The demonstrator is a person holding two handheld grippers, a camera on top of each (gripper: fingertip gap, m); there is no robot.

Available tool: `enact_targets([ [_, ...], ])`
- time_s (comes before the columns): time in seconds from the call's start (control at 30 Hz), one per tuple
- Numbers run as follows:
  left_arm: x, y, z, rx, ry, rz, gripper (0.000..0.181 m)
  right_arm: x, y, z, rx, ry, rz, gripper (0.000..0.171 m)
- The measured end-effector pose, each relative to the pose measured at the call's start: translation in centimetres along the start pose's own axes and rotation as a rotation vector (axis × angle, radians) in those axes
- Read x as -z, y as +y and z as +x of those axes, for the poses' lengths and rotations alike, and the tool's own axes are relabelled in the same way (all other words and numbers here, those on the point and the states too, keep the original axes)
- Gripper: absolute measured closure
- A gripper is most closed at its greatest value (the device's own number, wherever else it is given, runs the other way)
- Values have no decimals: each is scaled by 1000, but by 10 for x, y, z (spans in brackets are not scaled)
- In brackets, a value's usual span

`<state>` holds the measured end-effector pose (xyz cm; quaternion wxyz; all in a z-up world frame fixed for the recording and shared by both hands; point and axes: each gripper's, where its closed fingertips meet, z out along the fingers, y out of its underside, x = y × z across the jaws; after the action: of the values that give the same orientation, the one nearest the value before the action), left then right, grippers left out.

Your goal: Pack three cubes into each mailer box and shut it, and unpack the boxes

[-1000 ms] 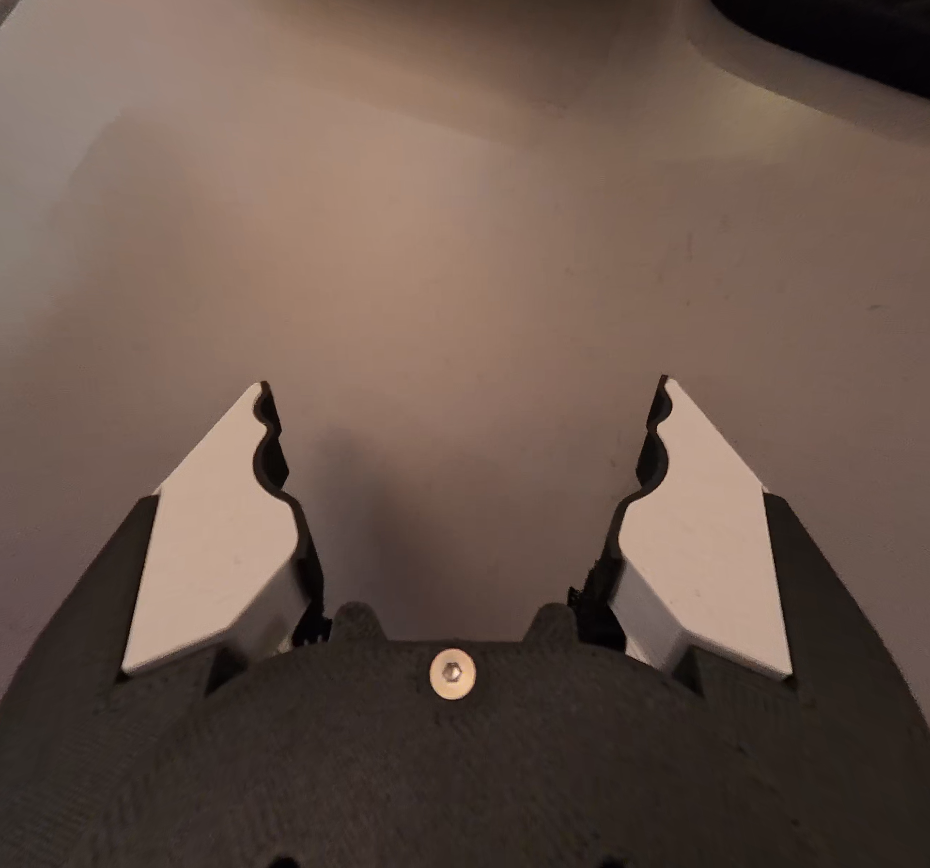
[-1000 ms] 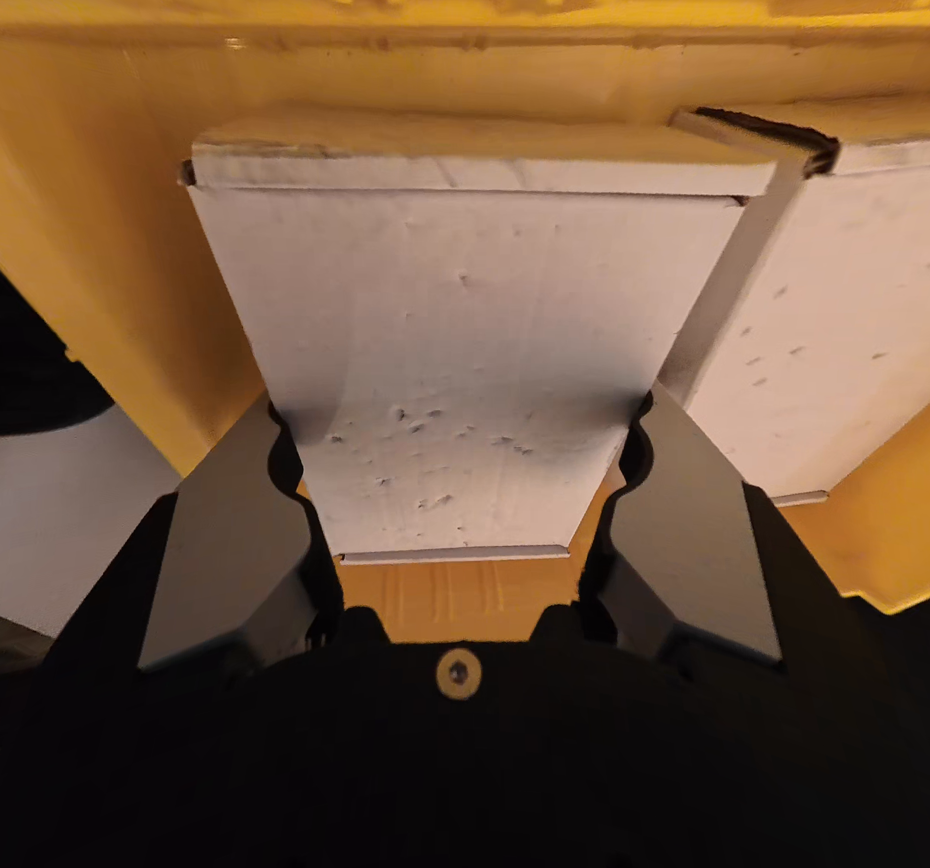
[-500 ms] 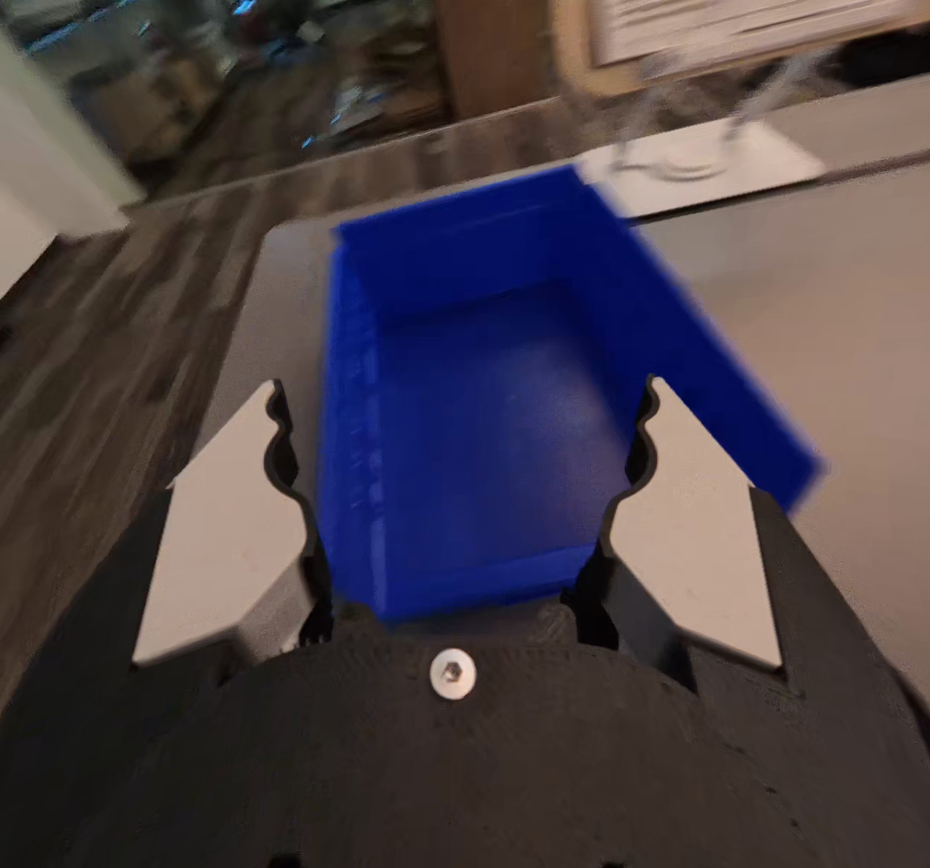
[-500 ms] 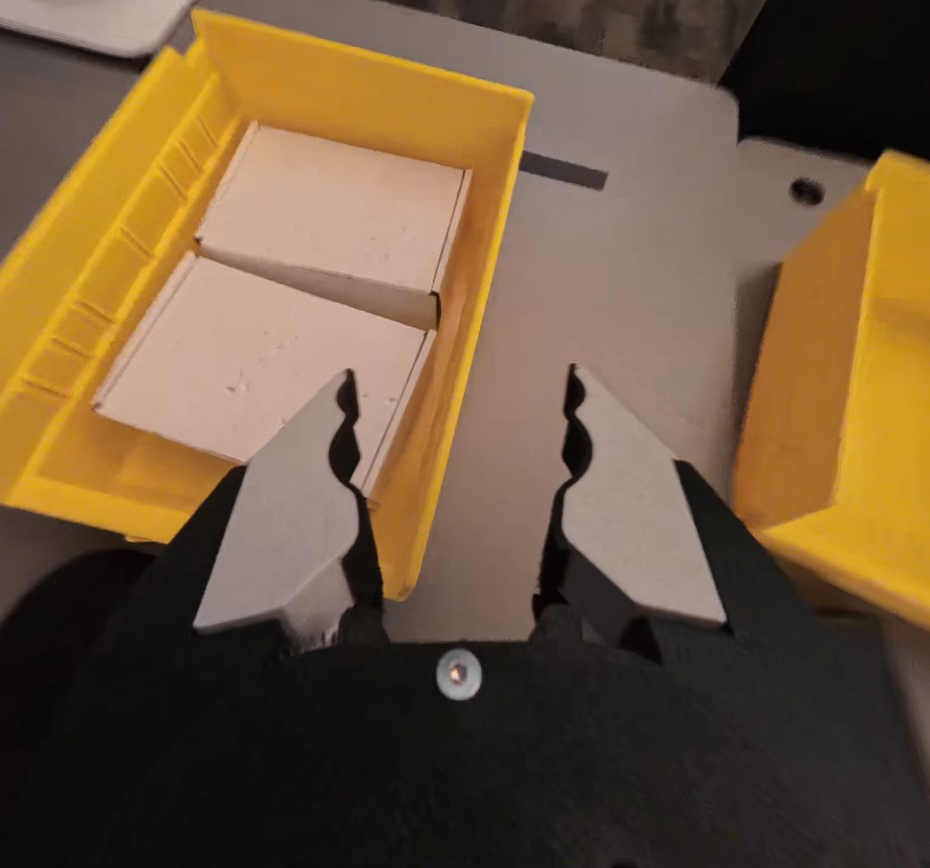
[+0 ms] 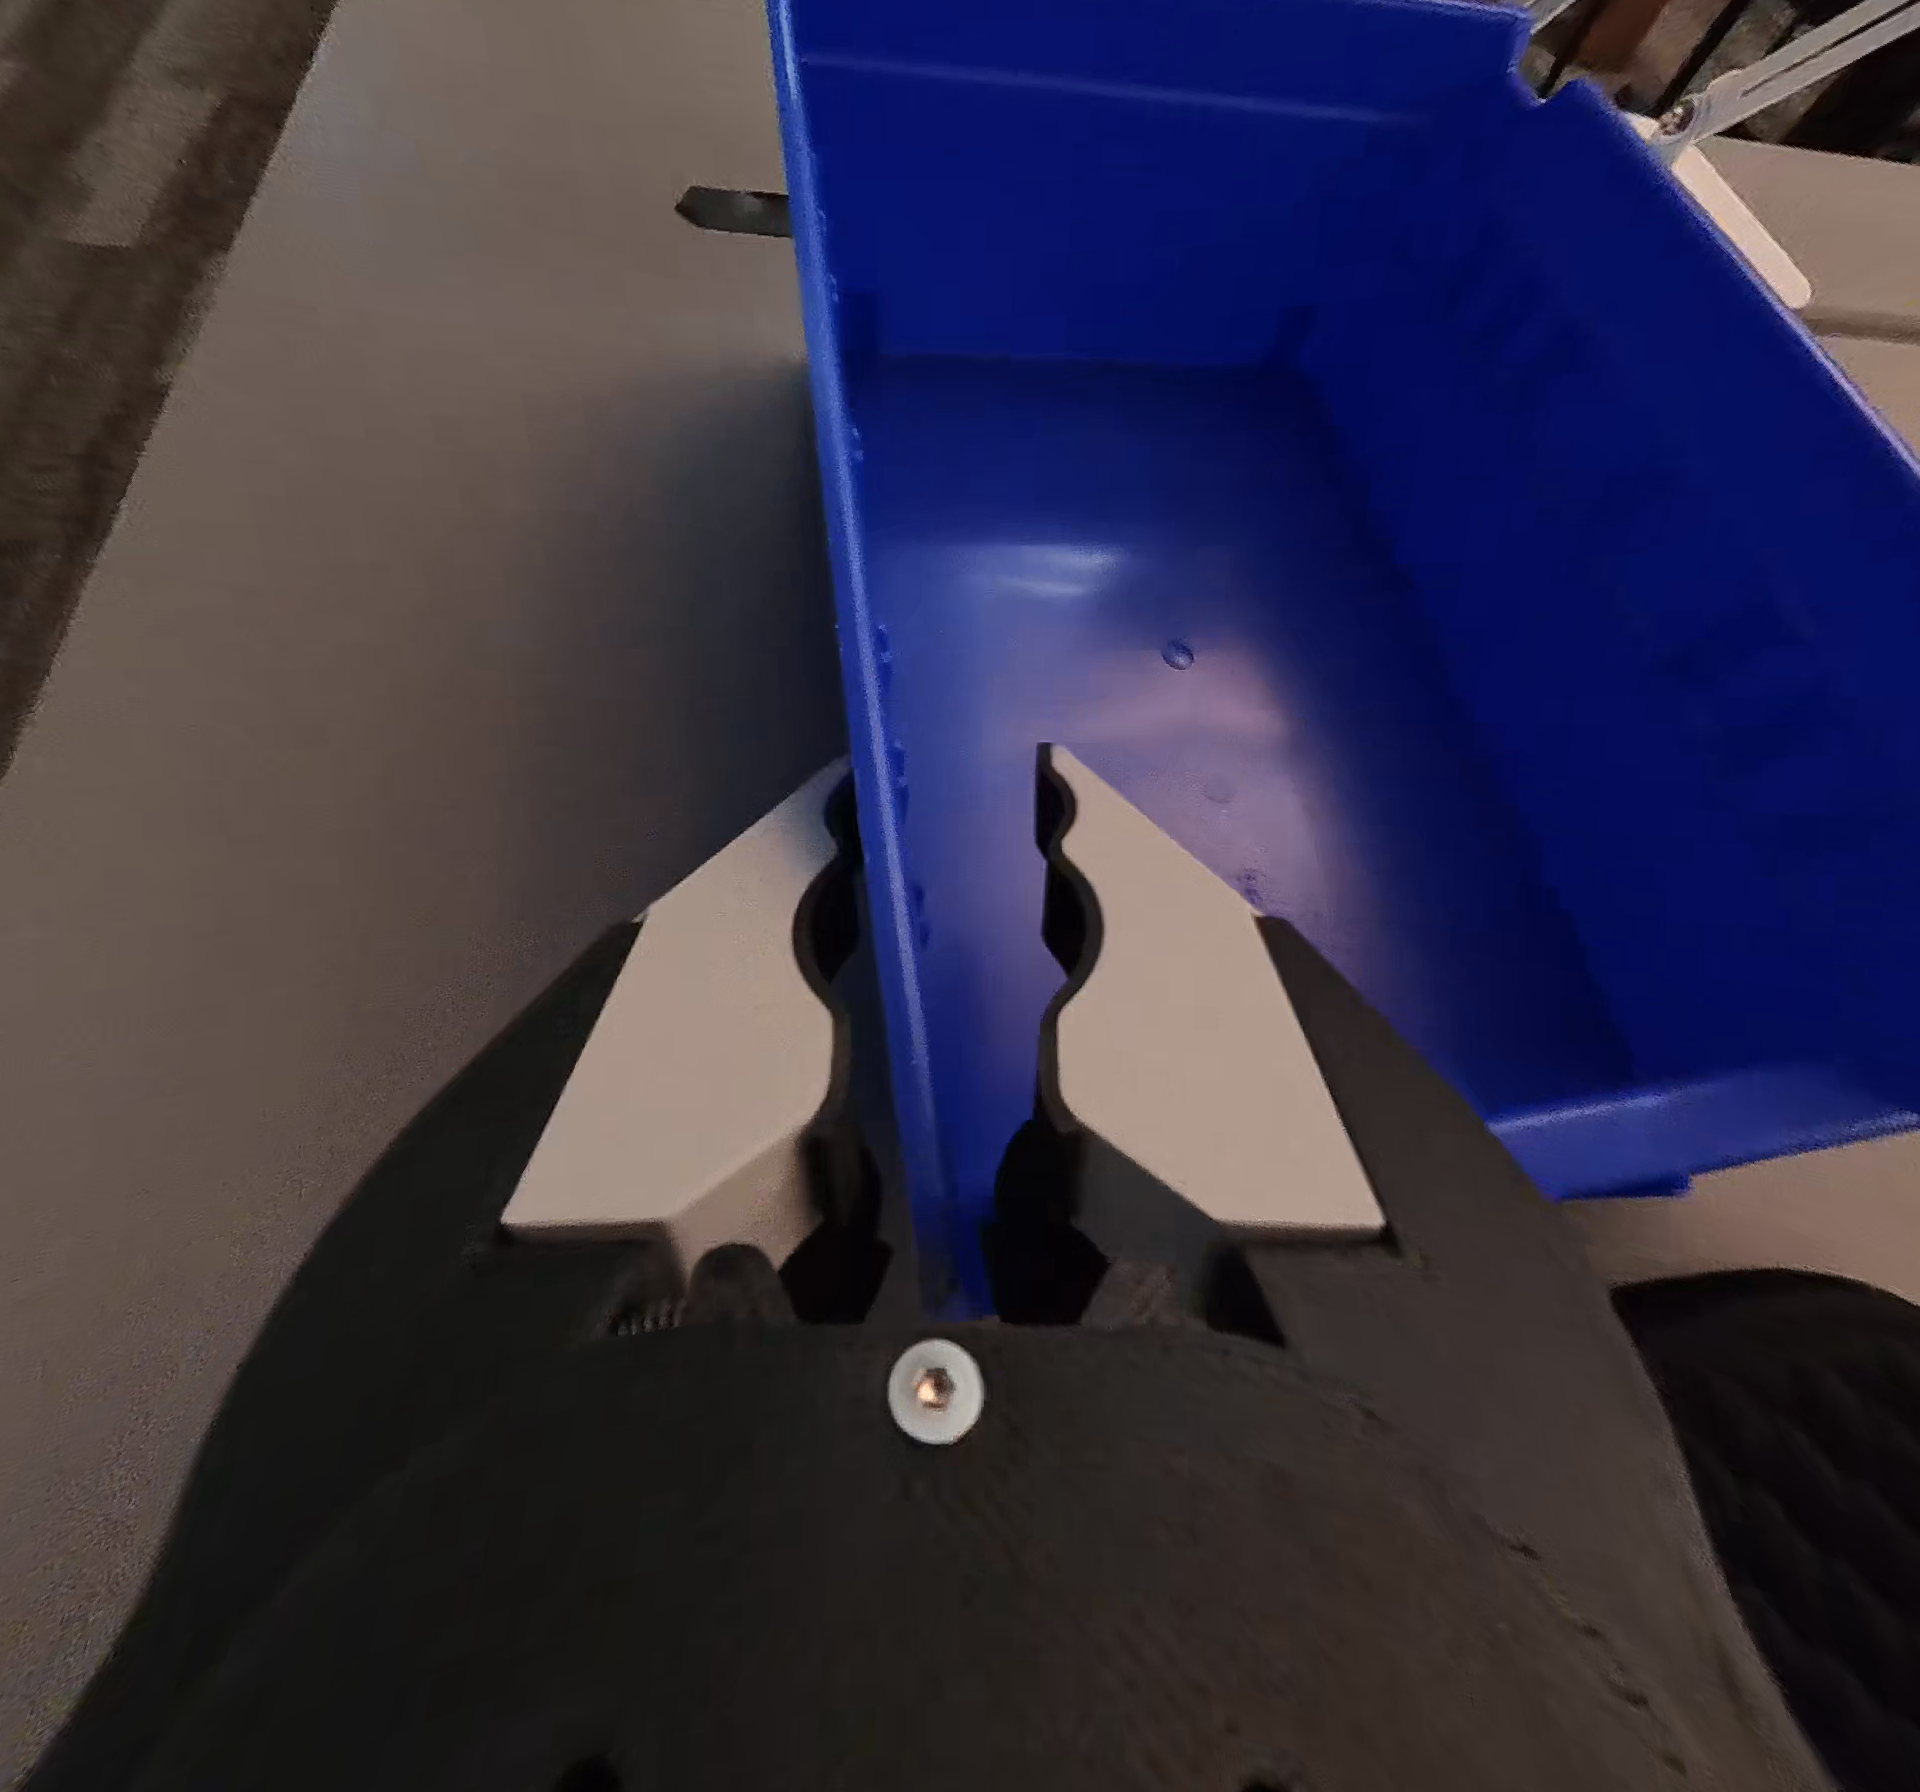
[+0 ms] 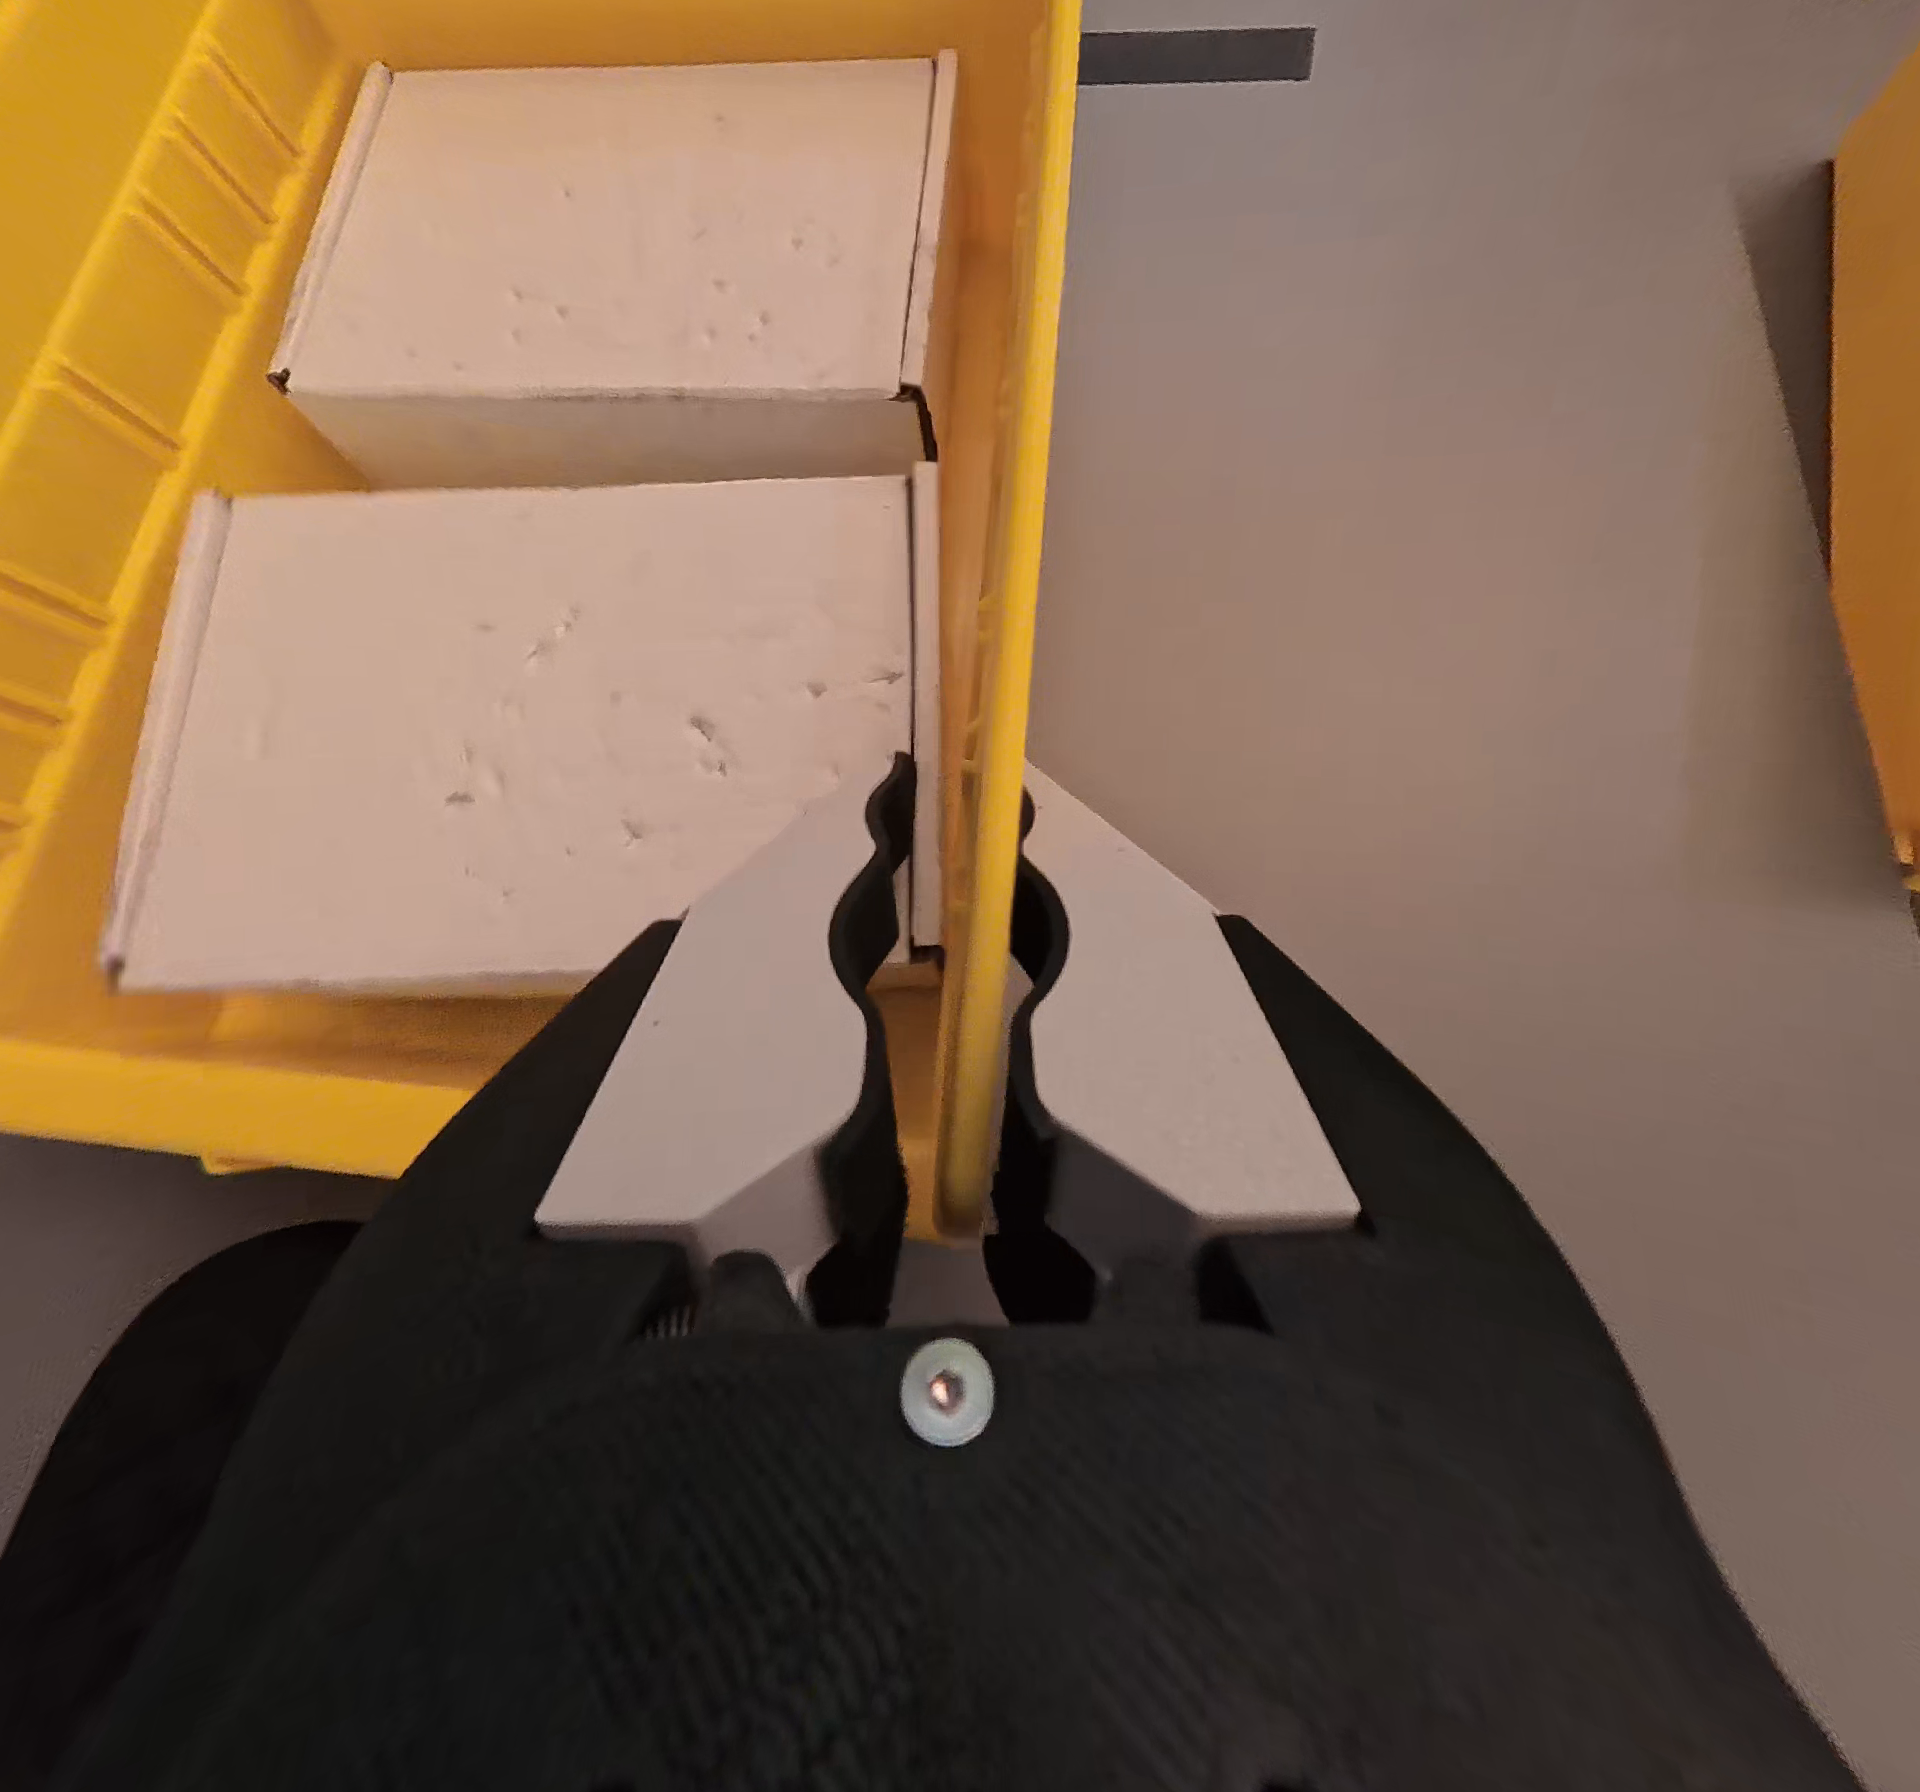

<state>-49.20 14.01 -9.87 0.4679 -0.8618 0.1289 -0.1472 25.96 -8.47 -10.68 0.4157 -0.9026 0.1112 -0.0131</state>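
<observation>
- Left gripper [image 5: 940, 776] straddling the left wall of the blue bin [image 5: 1558, 495], jaws narrowed: the outer finger looks pressed to the wall, a gap showing on the inner side, so a firm clamp cannot be confirmed.
- Right gripper [image 6: 961, 786] narrowed onto the right wall of the yellow bin [image 6: 1039, 392], one finger inside, one outside — apparently pinching the wall.
- Two white mailer boxes [image 6: 613, 236] lying shut in the yellow bin, the near box [image 6: 499, 724] just beside the gripped wall; no cubes in sight, blue bin bare inside.
- Step in hand, as a guess: taking hold of both bins to shift them on the grey table [image 6: 1455, 599].
- Best done by seating each wall deep between the fingers, squeezing fully before pulling, then dragging low and level rather than lifting by one thin wall.
- Watch for tilt — the boxes could slide or tip.
- In the way: a second yellow bin [image 6: 1870, 392] at the right edge, near the likely path; inner right finger close to the near box's flap, so snagging possible.
</observation>
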Motion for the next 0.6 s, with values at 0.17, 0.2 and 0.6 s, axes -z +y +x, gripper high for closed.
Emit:
enact_targets([
  [0.17,-3,4,8,-118,-81,-34,178,1,3,-34,89,18,1,161],
  [0.2,-3,5,15,-154,-79,-42,178,0,3,-42,100,26,2,161],
  [0.6,0,23,103,-292,-74,-103,166,-14,-1,-145,140,-43,30,160],
])
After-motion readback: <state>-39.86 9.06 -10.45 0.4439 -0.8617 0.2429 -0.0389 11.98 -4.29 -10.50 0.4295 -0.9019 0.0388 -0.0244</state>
